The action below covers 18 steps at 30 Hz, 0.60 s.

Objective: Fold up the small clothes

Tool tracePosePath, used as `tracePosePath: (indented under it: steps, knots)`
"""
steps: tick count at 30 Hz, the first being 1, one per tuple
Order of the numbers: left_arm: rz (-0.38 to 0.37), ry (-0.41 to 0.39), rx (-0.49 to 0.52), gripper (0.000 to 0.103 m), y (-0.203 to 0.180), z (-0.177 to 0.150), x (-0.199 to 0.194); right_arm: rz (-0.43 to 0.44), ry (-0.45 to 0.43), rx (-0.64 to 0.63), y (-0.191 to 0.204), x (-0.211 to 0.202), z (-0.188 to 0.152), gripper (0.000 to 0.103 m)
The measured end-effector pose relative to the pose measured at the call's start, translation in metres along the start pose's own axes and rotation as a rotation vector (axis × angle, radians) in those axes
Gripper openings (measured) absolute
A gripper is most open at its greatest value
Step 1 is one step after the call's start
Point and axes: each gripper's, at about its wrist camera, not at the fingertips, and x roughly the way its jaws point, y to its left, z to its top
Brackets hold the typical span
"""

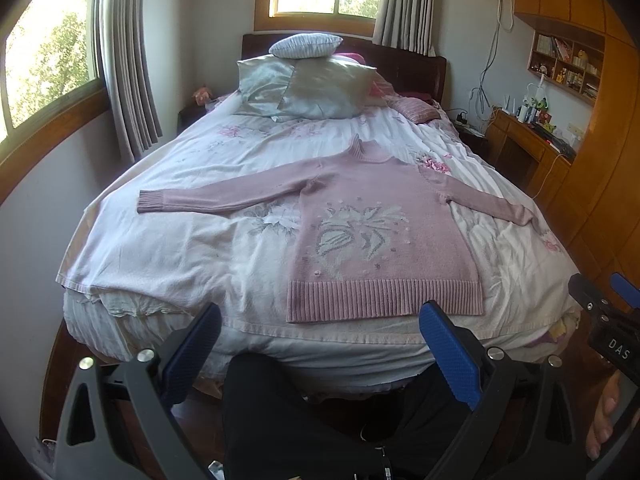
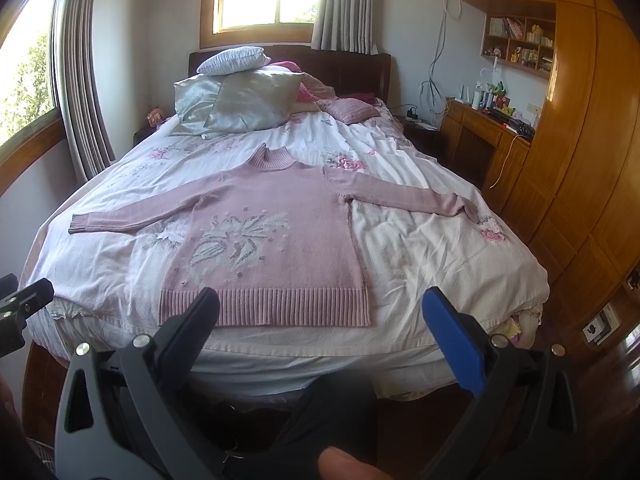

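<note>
Both tongs, left (image 1: 320, 344) and right (image 2: 320, 328), stand wide and empty before the bed (image 1: 168, 248). Sweater (image 1: 372, 236) lies flat ahead, sleeves crosswise, hem nearest, roughly equidistant.

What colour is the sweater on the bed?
The sweater is dusty pink with a pale grey-white flower pattern on its front, clearest in the right wrist view.
</note>
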Motion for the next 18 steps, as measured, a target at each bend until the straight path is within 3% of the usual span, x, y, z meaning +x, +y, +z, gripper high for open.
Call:
tracePosePath:
  steps: [15,18]
  knots:
    - [0.011,0.028,-0.006,0.099,0.003,0.008,0.025,0.006,0.041,0.002,-0.006,0.030,0.004,0.101]
    - [-0.035,0.015,-0.012,0.099,0.002,0.011,0.038,0.053,0.067,0.018,-0.017,0.050,0.010,0.101]
